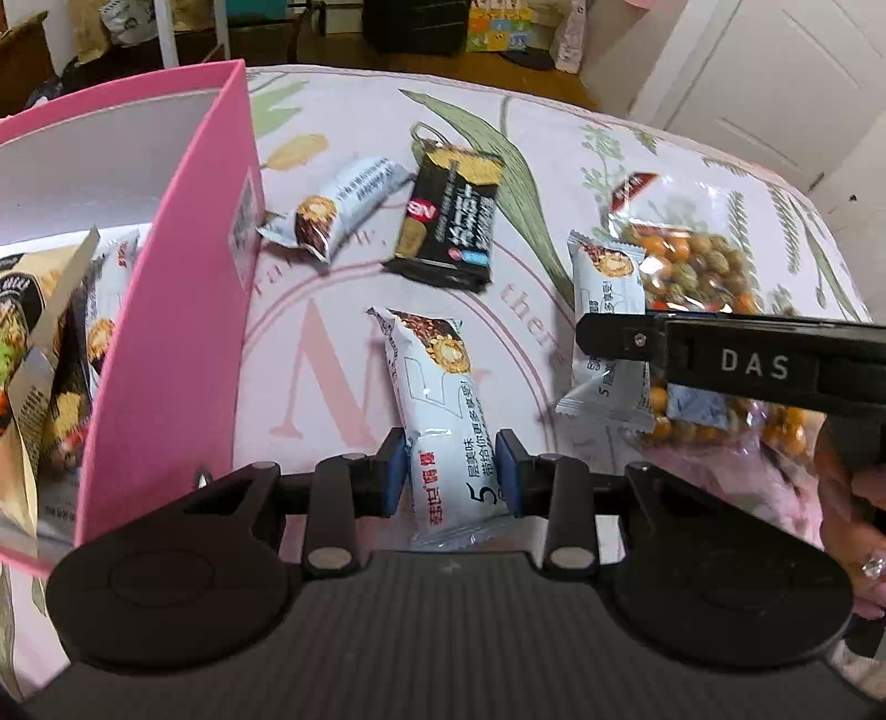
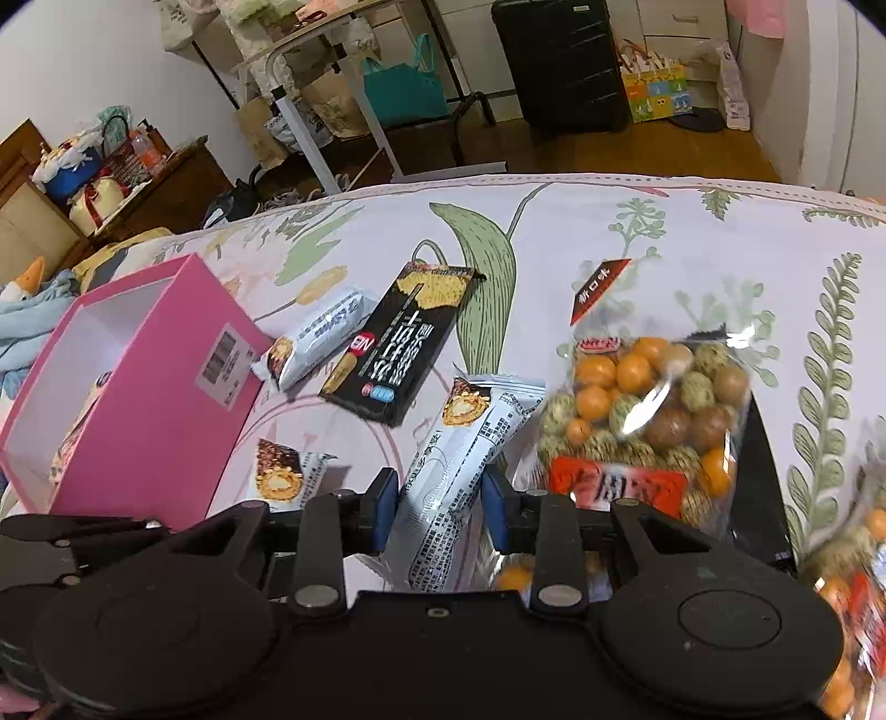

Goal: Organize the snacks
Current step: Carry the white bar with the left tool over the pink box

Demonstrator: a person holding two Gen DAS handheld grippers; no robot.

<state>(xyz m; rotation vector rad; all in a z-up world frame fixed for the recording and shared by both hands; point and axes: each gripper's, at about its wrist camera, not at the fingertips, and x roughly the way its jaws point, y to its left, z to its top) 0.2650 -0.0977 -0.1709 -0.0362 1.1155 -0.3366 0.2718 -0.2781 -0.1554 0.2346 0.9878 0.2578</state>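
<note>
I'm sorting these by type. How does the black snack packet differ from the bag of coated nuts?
The black snack packet is opaque, flat and rectangular; the bag of coated nuts is clear, lumpy and shows orange, green and brown balls. The packet lies nearer the pink box; the bag lies on the far side from it and looks bigger. Both rest on the floral cloth, outside the box, ungripped.

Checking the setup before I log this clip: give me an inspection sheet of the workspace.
Surface: floral bedsheet, bars scattered on it.
Job's things: pink box holding snacks; black packet; white bar beside the box; nut bag.
Clutter: nothing seen.
Grippers: left gripper astride a wrapped bar; right gripper astride another bar; contact unclear.
Cables: nothing seen.
Surroundings: suitcase, desk, door.
</note>
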